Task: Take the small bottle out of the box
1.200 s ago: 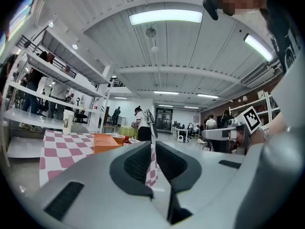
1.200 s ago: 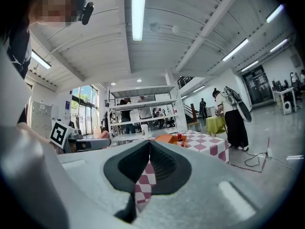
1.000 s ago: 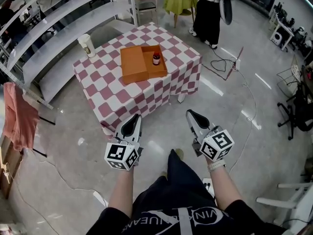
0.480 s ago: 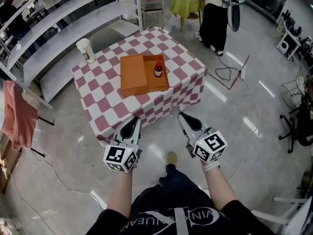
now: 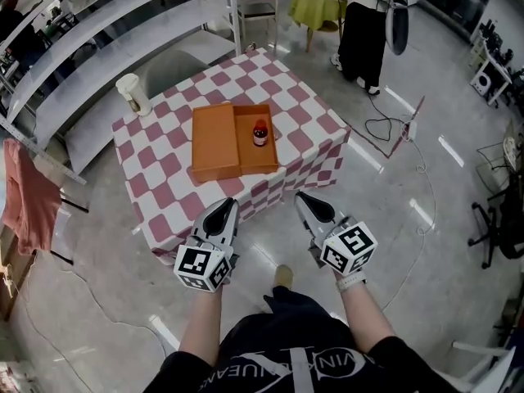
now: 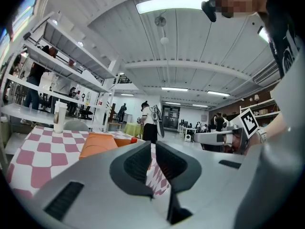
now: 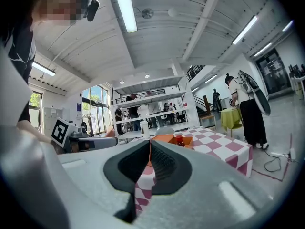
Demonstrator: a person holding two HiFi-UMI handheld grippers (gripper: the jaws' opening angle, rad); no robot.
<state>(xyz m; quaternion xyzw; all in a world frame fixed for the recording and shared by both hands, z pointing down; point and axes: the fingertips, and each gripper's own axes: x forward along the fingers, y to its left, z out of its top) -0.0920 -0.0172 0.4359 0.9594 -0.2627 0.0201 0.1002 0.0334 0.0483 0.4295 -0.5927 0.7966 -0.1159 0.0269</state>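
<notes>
Both grippers have closed in on the table (image 5: 164,178), left gripper (image 5: 223,207) jaws seemingly a slit apart, right gripper (image 5: 304,199) jaws pressed together, both empty; the small bottle (image 5: 260,132) stands upright in the open box (image 5: 214,142), not yet within reach.

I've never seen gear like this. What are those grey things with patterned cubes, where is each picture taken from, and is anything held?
No robot: a person carries a two-jaw gripper in each hand; the cubes are part of them. One picture comes from a camera on the person's head, looking down; the other two from cameras riding on the grippers, looking along their jaws. Ahead stands a checked table bearing an open orange box with a small bottle inside, and a cup at a corner. The left gripper stands slightly open, the right gripper is shut; neither holds anything.
</notes>
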